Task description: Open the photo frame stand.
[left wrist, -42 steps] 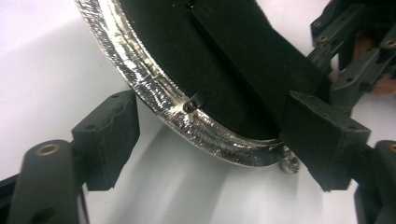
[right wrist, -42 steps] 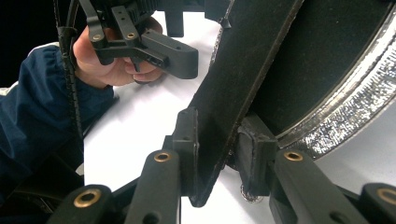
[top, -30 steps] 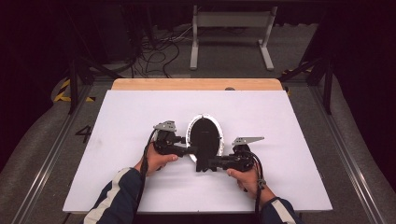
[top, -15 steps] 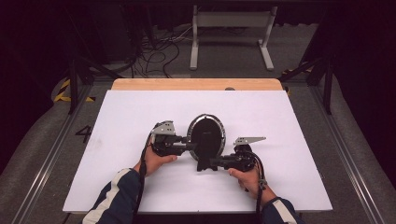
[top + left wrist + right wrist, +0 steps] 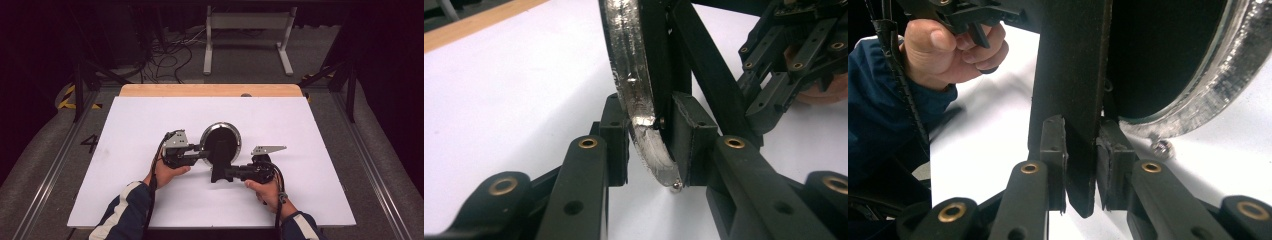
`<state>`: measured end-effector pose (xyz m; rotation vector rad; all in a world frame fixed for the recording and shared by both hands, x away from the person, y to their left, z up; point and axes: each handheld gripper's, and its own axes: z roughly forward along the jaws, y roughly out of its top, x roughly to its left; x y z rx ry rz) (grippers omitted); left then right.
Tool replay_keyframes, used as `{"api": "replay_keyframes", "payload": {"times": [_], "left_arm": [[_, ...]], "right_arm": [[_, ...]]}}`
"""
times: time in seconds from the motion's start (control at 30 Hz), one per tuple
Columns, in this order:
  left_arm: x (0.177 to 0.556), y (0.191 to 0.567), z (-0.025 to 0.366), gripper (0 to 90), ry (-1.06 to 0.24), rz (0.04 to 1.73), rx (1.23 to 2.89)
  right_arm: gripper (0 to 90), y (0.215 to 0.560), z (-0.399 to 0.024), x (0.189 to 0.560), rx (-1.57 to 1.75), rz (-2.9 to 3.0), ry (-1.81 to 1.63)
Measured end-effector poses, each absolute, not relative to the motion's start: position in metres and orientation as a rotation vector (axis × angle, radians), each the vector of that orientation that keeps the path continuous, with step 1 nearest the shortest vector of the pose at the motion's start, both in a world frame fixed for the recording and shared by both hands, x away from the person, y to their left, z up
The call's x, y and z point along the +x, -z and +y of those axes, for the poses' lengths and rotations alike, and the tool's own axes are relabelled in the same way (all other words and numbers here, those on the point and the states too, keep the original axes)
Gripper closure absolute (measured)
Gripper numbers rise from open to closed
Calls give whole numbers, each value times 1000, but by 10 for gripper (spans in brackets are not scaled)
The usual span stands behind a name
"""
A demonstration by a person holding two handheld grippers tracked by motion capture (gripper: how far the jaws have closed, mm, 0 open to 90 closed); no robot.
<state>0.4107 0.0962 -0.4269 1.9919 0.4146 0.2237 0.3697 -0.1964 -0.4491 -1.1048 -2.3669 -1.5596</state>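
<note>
Left tongs [image 5: 200, 151] just closing, pinching silver rim of round framed mirror [image 5: 220, 144]. Mirror upright at centre of white counter [image 5: 125, 130], back to camera. Right tongs [image 5: 226, 173] pressed together on mirror's black prop stand [image 5: 1073, 90], beneath the disc.

Table [image 5: 150, 125] bright, surroundings dark; close-ups soft, glare on rim [image 5: 634, 85].

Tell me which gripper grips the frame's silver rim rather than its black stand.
The left gripper: its pads clamp the oval frame's silver rim. The right gripper pinches the flat black stand behind it.
</note>
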Motion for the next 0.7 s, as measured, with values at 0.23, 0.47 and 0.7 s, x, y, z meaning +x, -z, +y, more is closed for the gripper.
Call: {"api": "replay_keyframes", "payload": {"times": [0.23, 0.47, 0.7], "left_arm": [[408, 424, 97, 744, -312, 400, 1991], [405, 424, 96, 742, -383, 381, 2002], [403, 425, 94, 744, -455, 372, 2011]], "right_arm": [[765, 446, -195, 368, -1087, -2381, 1564], [763, 445, -195, 367, -1088, -2392, 1558], [757, 444, -193, 366, -1092, -2422, 1540]]}}
